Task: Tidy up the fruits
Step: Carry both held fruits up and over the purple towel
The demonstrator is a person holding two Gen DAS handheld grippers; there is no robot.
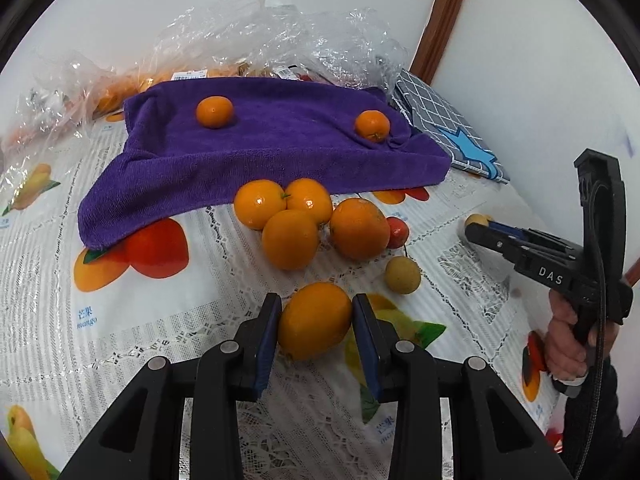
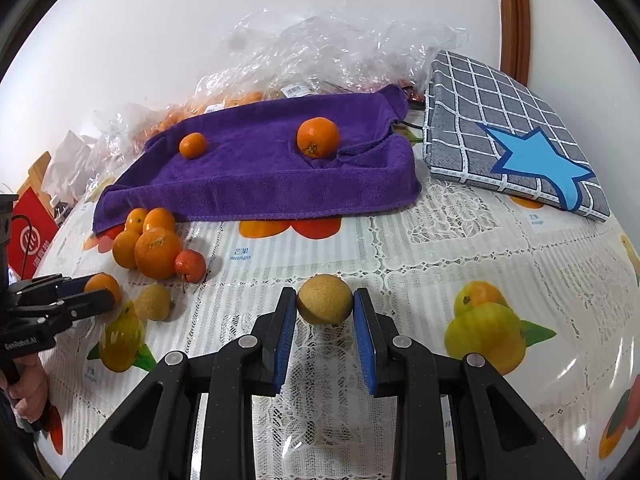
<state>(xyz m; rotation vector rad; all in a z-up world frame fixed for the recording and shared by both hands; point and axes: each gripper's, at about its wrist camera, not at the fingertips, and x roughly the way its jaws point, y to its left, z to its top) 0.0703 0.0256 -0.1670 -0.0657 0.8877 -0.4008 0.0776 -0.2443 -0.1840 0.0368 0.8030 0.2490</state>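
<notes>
My left gripper [image 1: 315,312] is shut on an orange [image 1: 315,320] just above the tablecloth; it also shows in the right wrist view [image 2: 100,294]. My right gripper [image 2: 324,304] is shut on a small brown round fruit [image 2: 325,299], also seen in the left wrist view [image 1: 476,221]. A cluster of oranges [image 1: 296,220] with a small red fruit [image 1: 398,232] lies before a purple towel [image 1: 260,148]. Two small oranges [image 1: 215,111] [image 1: 372,125] sit on the towel. Another brown fruit [image 1: 402,275] lies loose.
Crumpled clear plastic bags [image 1: 280,28] with more fruit lie behind the towel by the wall. A grey checked cushion with a blue star [image 2: 512,136] sits at the right. A red box [image 2: 30,236] stands at the far left. The tablecloth [image 2: 400,240] has printed fruit.
</notes>
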